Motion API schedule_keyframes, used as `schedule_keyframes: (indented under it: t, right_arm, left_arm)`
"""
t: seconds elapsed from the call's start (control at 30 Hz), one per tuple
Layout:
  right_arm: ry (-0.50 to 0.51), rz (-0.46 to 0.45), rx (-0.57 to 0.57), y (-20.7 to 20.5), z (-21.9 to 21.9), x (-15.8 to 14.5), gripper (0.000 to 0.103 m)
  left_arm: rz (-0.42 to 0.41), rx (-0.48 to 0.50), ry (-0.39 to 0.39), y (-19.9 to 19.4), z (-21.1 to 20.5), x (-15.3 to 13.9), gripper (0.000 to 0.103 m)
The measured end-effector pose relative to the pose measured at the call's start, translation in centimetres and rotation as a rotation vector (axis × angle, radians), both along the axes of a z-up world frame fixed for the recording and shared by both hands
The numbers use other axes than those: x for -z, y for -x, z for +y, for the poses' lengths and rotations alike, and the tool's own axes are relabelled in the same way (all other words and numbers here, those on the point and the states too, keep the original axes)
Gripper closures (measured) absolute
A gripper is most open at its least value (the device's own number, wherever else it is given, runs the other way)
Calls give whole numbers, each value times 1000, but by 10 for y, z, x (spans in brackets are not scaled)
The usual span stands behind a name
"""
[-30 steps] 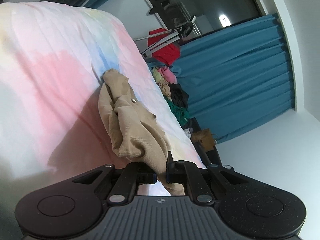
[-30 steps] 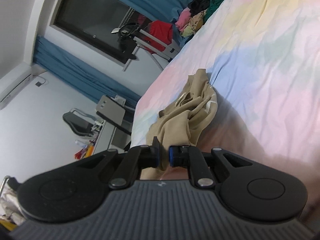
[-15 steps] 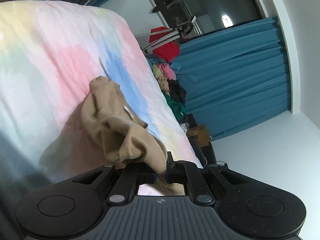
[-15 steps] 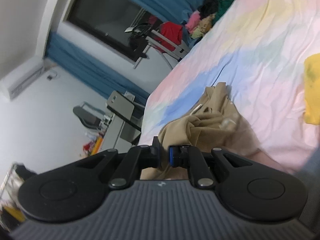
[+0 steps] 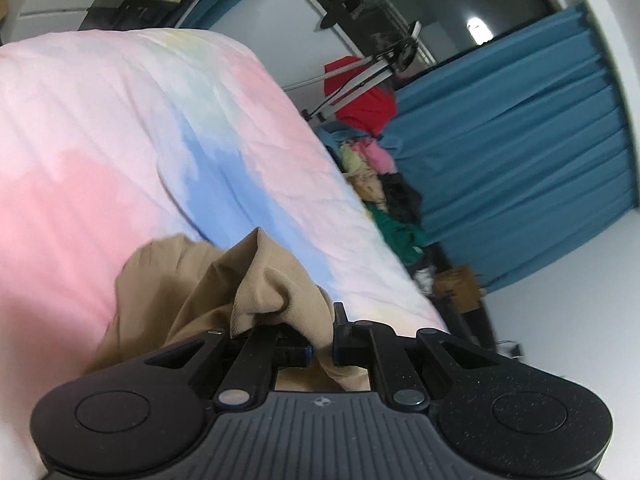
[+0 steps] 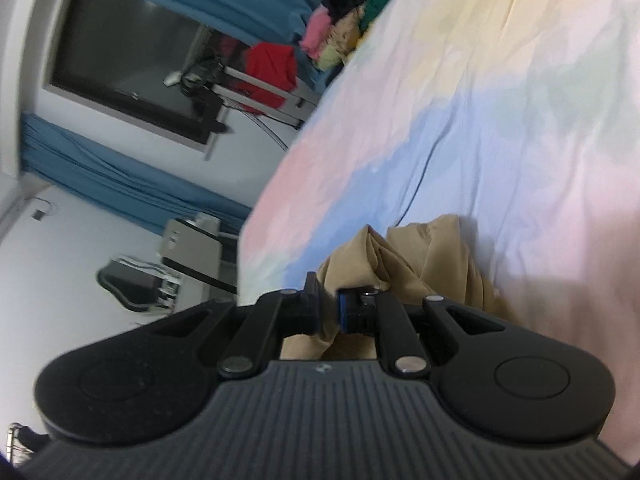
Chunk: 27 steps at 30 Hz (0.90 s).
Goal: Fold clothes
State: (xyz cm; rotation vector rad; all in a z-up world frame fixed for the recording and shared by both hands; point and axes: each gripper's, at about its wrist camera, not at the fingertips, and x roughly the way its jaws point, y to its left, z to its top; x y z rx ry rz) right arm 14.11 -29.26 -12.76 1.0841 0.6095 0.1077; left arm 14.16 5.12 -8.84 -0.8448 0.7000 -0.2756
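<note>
Both grippers are clenched on the same tan garment (image 5: 200, 292), which is bunched up just above the pastel bed sheet (image 5: 120, 128). The left gripper (image 5: 321, 350) pinches a ribbed fold between its fingers; the right gripper (image 6: 329, 312) grips another bunch. A pile of clothes (image 5: 384, 184) sits past the bed's far end by the blue curtain (image 5: 520, 140).

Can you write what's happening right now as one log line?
left claw: shut on tan garment | right claw: shut on tan garment | garment bunched, unfolded
</note>
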Motion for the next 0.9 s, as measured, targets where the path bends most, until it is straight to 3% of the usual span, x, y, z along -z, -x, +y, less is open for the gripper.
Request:
schedule_keyframes:
  t: [0.07,0.23,0.37,0.43,0.47,0.5,0.53,0.57,0.63,0.73,0.83,0.9]
  right_arm:
    - [16,2,-25,-18,-1,13,89]
    - [46,14,-90,-56,-5,38,89]
    - [104,32,-136,-74,0,48,89]
    - [124,33,-159,-80,2,51,84]
    - [134,20,-174,-82,3,52,75]
    - [132,2,-187,-82,3,52,68]
    - [125,-18,-201,-82,4,51,51]
    - [119,-43,-220,-80,6,48,32]
    - [121,-90,-245,-76,10,42,21]
    - [201,-161,-275,-63,19,26,21]
    - [333,-206,-294,-49,29,12,24]
    - [445,-226,-313,-42,40,7,38]
  left_arm:
    - [-33,-44,-23,-16,-2,11,94]
    - [-76,-20,-78,-42,-5,44,94]
    - [-91,1,-140,-52,-10,52,94]
    - [-100,11,-151,-55,-12,53,92]
    - [-106,18,-155,-56,-13,53,89]
    - [-114,27,-157,-54,-13,51,79]
    - [-123,36,-158,-53,-14,50,64]
    - [-131,45,-159,-52,-14,48,57]
    - [-148,64,-162,-49,-15,45,39]
    - [-182,94,-209,-41,-18,36,22]
    - [-237,131,-336,-28,-29,26,21]
    - [-261,140,-448,-21,-39,24,20]
